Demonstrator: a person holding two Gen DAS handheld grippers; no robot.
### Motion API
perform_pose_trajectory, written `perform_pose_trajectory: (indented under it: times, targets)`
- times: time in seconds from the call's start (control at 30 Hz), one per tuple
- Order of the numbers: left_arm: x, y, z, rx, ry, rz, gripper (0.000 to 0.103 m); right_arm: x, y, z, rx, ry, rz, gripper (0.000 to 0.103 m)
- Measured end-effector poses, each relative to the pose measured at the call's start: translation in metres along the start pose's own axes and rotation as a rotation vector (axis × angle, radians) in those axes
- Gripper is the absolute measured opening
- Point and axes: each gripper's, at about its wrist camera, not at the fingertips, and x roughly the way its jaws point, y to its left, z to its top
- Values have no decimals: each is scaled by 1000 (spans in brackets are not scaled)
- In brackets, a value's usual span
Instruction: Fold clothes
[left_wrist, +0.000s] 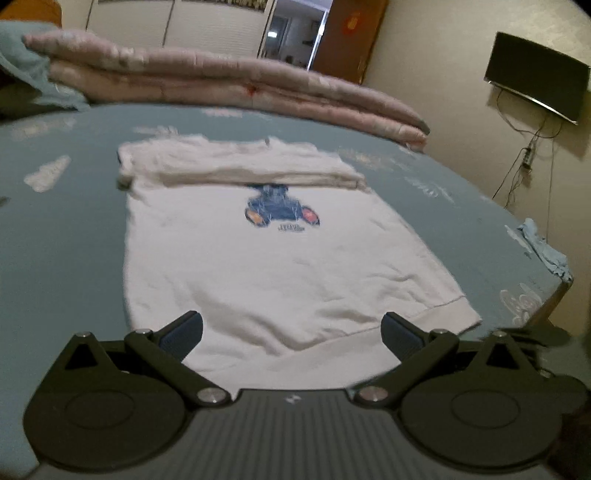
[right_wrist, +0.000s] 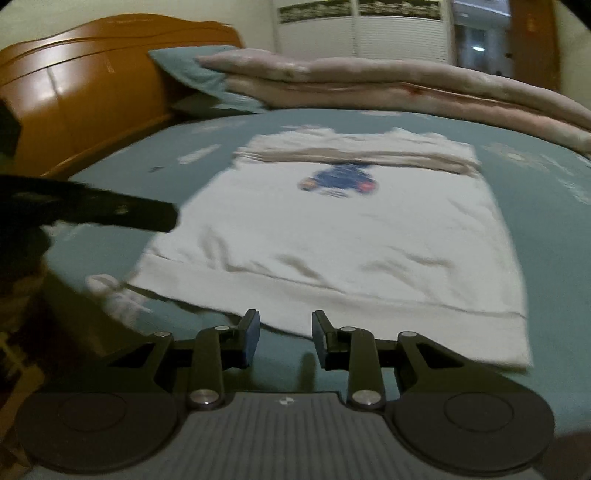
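So the white shirt (left_wrist: 258, 258) lies flat on the bed (left_wrist: 74, 221) with its near hem ready to lift – the left gripper (left_wrist: 291, 332) gapes wide, the right gripper (right_wrist: 285, 338) narrower, both empty.

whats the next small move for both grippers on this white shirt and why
Probably ease both grippers forward and down onto the near hem of the white sweatshirt. Its top part is already folded over, the hem lies flat on the blue bedsheet, and the left gripper and right gripper both stand open and empty just short of it.
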Motion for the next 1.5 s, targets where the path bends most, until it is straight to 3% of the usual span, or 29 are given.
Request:
perform_pose_trajectory:
  times: [0.17, 0.27, 0.53, 0.7, 0.93, 1.03, 1.1, 1.3, 1.5]
  targets:
    - [34, 20, -11, -89, 83, -11, 102, -7, -18, -4, 11, 6, -80, 45]
    - [27, 32, -22, -110, 56, -40, 102, -3, -31, -1, 28, 5, -110, 46]
    - [16, 31, -13, -112, 52, -3, 102, 6, -79, 11, 116, -17, -204, 56]
    - [19, 26, -3, -95, 24, -26, 102, 20, -93, 21, 147, -31, -207, 65]
    - [34, 33, -12, -139, 56, -25, 102, 43, -99, 16, 218, 9, -181, 74]
    - [35, 31, -12, -121, 67, -18, 102, 42, -97, 15, 246, -3, -153, 93]
    - [37, 28, -11, -107, 74, -9, 102, 44, -94, 15, 247, -4, -150, 100]
    - [37, 27, -13, -90, 71, -5, 102, 50, -82, 14, 201, 7, -188, 103]
    - [34, 38, -13, -168, 51, -44, 102, 51, -85, 18, 261, 2, -198, 103]
